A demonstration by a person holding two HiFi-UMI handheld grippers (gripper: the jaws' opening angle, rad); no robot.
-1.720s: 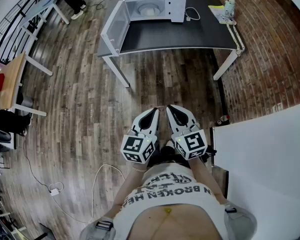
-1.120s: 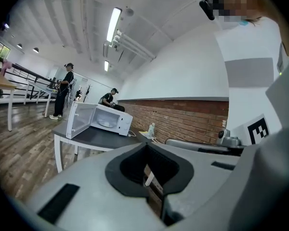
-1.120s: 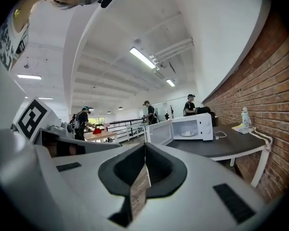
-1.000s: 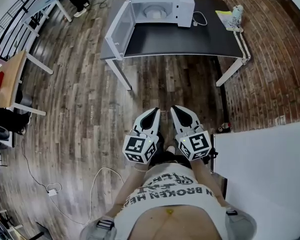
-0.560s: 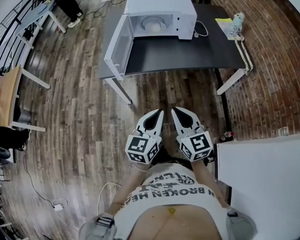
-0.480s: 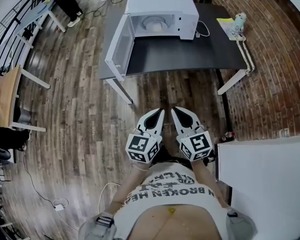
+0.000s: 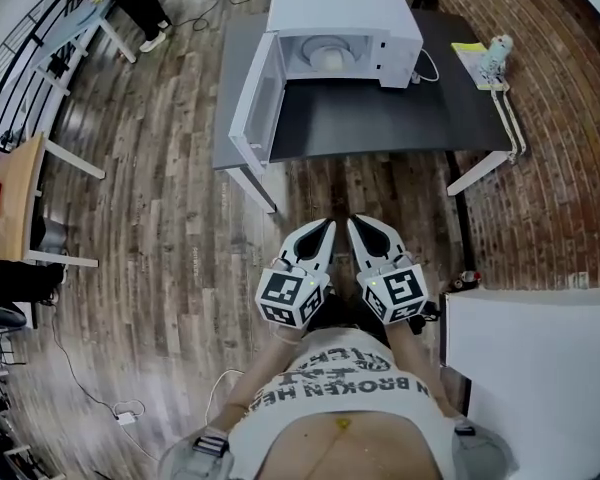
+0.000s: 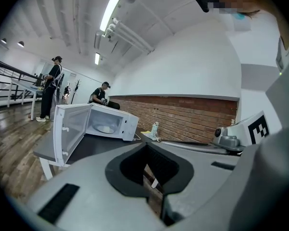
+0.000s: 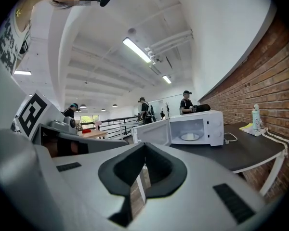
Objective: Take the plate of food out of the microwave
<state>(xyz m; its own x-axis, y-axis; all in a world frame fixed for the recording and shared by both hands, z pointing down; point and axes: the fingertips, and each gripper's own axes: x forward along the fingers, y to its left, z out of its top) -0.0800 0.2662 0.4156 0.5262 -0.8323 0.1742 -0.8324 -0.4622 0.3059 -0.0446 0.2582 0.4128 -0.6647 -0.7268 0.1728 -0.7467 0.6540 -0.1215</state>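
The dark desk [image 7: 380,128] stands ahead of me across the wooden floor, well apart from both tools. The white microwave [image 7: 345,8] sits at its far edge toward the left end. Its door [image 7: 255,113] is swung wide open along the left edge, reaching to the near-left corner. I hold the left tongs [image 7: 325,228] and right tongs [image 7: 358,225] side by side in front of my waist; both are pressed together with nothing between them. The plate [image 7: 328,56] lies inside the open oven, pale and round; I cannot make out the food on it. A white cable [image 7: 427,66] loops beside the microwave's right wall, and a small bottle [image 7: 497,48] stands on a yellow sheet [image 7: 470,53] at the far-right corner. The likeliest trouble, I judge, is clipping the jutting door with my left tool on the way in. Pinching only one rim could tilt the plate and spill its load over the sill. The only words I can read are on my shirt, "BROKEN" among them; the microwave shows no legible brand.
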